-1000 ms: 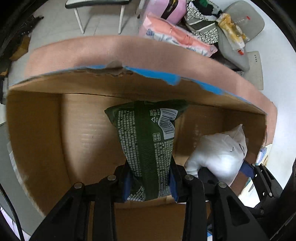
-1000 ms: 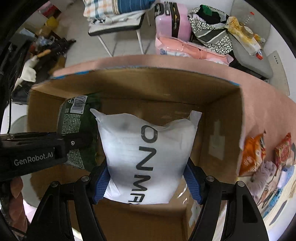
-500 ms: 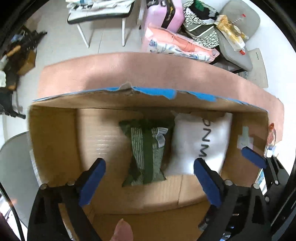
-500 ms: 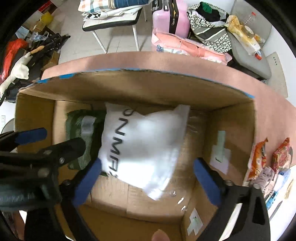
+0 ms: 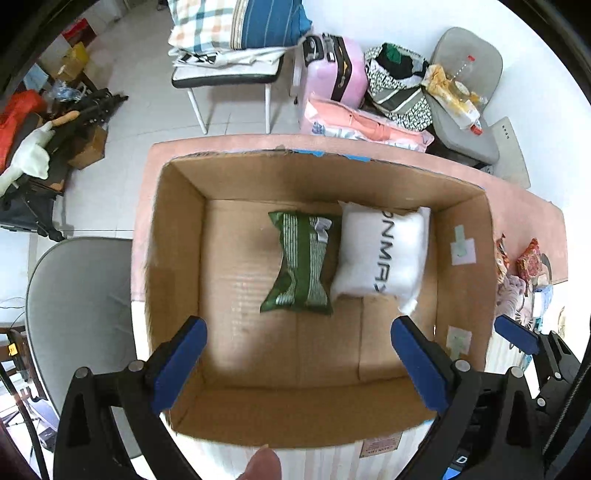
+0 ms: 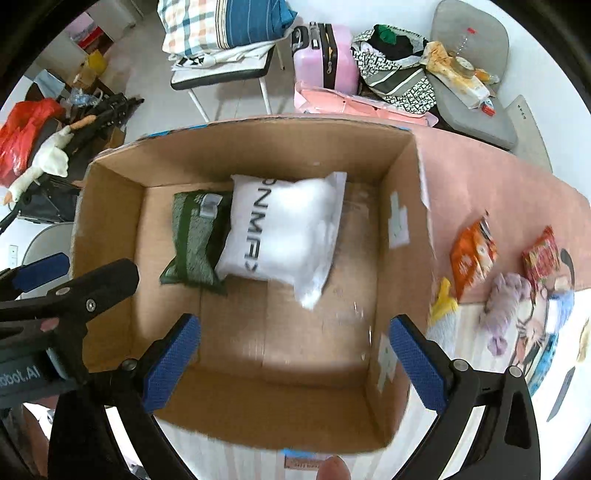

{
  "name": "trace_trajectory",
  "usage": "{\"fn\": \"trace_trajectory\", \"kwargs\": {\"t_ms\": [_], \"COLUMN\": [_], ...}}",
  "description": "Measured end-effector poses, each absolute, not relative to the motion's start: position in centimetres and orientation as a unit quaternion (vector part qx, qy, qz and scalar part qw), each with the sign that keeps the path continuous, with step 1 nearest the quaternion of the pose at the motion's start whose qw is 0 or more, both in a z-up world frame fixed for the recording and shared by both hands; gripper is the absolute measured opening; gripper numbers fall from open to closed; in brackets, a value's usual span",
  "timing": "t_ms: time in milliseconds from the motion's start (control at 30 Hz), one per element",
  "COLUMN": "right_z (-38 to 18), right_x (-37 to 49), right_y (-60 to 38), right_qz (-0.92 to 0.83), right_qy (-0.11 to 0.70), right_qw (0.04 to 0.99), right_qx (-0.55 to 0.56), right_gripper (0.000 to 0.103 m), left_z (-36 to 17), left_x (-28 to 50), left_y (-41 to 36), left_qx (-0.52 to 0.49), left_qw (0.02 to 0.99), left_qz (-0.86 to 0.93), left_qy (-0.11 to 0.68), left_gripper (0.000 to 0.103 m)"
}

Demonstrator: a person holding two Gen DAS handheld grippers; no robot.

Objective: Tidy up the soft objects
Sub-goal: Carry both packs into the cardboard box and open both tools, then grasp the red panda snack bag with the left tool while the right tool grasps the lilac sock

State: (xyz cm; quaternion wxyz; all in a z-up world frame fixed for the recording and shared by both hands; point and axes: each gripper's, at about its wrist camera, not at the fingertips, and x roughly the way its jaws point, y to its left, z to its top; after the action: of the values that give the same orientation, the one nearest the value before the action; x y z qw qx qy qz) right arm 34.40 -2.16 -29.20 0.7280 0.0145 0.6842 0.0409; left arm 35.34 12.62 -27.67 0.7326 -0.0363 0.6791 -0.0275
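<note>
- The open brown cardboard box [image 5: 173, 258] [image 6: 107, 258] stands on a pink-covered tabletop [image 5: 524, 218] [image 6: 498, 177], close to the table's left end and reaching its far edge.
- A dark green crinkled plastic snack packet [image 5: 299, 266] [image 6: 195, 236] lies flat on the box floor, toward the far wall and about midway between the side walls.
- A puffy white plastic pouch with black lettering [image 5: 380, 251] [image 6: 280, 229] lies just to the right of the green packet, touching it along one long edge; in the right wrist view the pouch overlaps the packet's edge.
- The left gripper [image 5: 299, 362] [image 6: 40, 273], black with blue pads, is spread wide and holds nothing; it hovers above the box's near wall, clear of both bags.
- The right gripper [image 6: 291, 354] [image 5: 517, 336] is likewise spread wide with nothing between its blue pads, hanging over the near right part of the box.
- Outside the box, near the tabletop's right end, lie an orange snack bag [image 6: 472, 254], a red snack bag [image 6: 539, 254], a pale lilac fuzzy cloth [image 6: 506, 302] and a small yellow item [image 6: 443, 299], well apart from the box's contents.
- Beyond the table's far edge stand a chair piled with checked and striped pillows [image 5: 236, 26] and a pink hard-shell suitcase [image 5: 332, 70].
</note>
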Motion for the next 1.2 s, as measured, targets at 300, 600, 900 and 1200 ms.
{"fn": "trace_trajectory", "kwargs": {"t_ms": [300,600,900,1200], "right_z": [-24.6,-21.1,-27.0,-38.6], "right_x": [29.2,27.0,28.8,32.3], "right_y": [-3.4,-11.9,-30.3,-37.7], "right_qz": [0.071,0.043,-0.067,-0.094], "right_qy": [0.656,0.612,0.651,0.693], "right_qw": [0.750,0.783,0.730,0.640], "right_qx": [0.045,0.102,0.197,0.317], "right_gripper": [0.103,0.103,0.103,0.090], "left_z": [-23.8,-19.0,-22.7,-33.4], "left_x": [30.0,29.0,35.4,42.7], "left_y": [11.7,4.7,-12.8,-23.3], "left_qx": [-0.047,0.002,0.123,0.199], "left_qw": [0.755,0.793,0.759,0.657], "left_qz": [-0.012,-0.018,-0.110,-0.141], "left_qy": [0.654,0.609,0.630,0.714], "left_gripper": [0.103,0.103,0.103,0.079]}}
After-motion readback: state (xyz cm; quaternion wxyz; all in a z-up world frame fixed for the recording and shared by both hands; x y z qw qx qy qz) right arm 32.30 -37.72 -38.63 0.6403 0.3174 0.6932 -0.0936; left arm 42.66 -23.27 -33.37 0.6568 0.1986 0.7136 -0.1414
